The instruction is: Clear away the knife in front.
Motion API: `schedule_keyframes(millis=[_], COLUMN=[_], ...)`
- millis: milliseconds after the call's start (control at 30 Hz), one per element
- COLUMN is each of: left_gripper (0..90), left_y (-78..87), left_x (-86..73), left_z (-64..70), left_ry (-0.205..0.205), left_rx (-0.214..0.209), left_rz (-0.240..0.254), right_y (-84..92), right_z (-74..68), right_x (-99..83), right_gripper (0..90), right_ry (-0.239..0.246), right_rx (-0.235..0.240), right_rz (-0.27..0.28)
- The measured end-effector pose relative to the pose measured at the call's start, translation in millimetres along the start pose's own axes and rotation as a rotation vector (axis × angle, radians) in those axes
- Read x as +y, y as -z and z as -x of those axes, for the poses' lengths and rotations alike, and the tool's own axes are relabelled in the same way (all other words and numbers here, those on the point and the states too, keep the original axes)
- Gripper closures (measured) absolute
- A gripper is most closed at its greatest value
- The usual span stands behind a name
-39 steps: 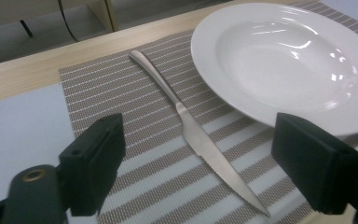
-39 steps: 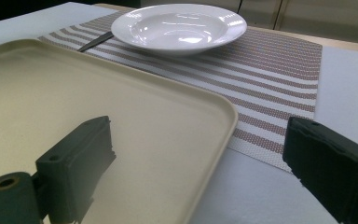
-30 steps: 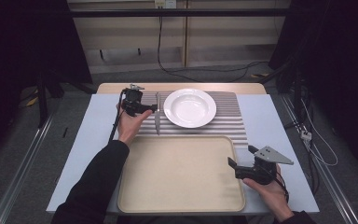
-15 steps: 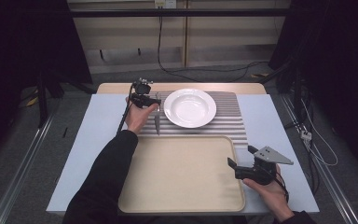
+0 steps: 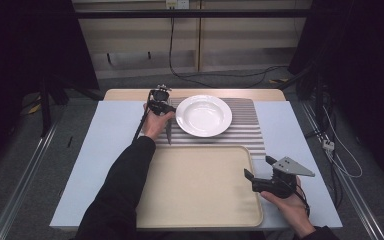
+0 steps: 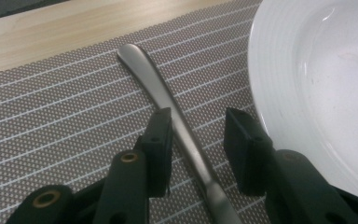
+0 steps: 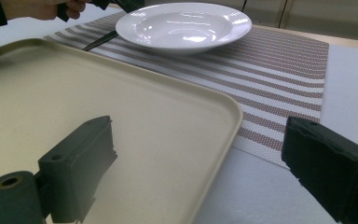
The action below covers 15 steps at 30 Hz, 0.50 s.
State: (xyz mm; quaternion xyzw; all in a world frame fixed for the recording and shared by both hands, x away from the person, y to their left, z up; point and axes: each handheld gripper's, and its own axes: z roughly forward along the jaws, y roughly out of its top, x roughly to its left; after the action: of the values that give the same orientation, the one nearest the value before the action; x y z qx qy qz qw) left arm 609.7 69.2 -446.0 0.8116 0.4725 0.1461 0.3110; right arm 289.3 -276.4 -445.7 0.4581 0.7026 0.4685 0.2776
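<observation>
Between the 2 black jaws of the left tool (image 6: 198, 149) lies a metal utensil handle (image 6: 168, 100), flat on the striped placemat (image 6: 65, 116) at the far left of the table (image 5: 105, 135). The jaws have just been closing around it, yet a gap remains on the right side and the left pad sits just beside the metal, so the tool is open, not yet clamped. Just right of the handle stands a white plate (image 6: 317, 74), also on the placemat. Nearer the person lies a beige tray (image 5: 195, 185), bare. Over the tray's near right corner hovers the right tool (image 5: 260, 175), jaws spread wide with nothing between them. No brand, label or writing can be read on any of these things.
</observation>
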Motion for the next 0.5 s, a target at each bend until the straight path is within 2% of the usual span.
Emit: schedule_keyframes(millis=[200, 233, 333, 500], left_gripper=[66.1, 67.2, 71.8, 73.6], left_y=[-6.5, -6.7, -6.7, -6.0], left_x=[-1.8, -2.0, -1.0, 0.2], left_z=[-2.3, -3.0, -3.1, -5.0], left_ry=[0.011, 0.020, 0.013, 0.008], left_rx=[0.019, 0.019, 0.015, 0.002], left_rz=[-0.041, -0.036, -0.042, -0.055], right_y=[-0.3, -0.3, -0.3, -0.4], right_z=[-0.1, 0.0, -0.1, -0.4], right_x=[-0.1, -0.1, -0.1, -0.1], right_gripper=[9.5, 9.5, 9.5, 9.5], right_ry=[0.001, 0.001, 0.000, 0.003], right_rx=[0.005, 0.005, 0.005, 0.002], right_rz=[-0.001, -0.001, -0.002, -0.003])
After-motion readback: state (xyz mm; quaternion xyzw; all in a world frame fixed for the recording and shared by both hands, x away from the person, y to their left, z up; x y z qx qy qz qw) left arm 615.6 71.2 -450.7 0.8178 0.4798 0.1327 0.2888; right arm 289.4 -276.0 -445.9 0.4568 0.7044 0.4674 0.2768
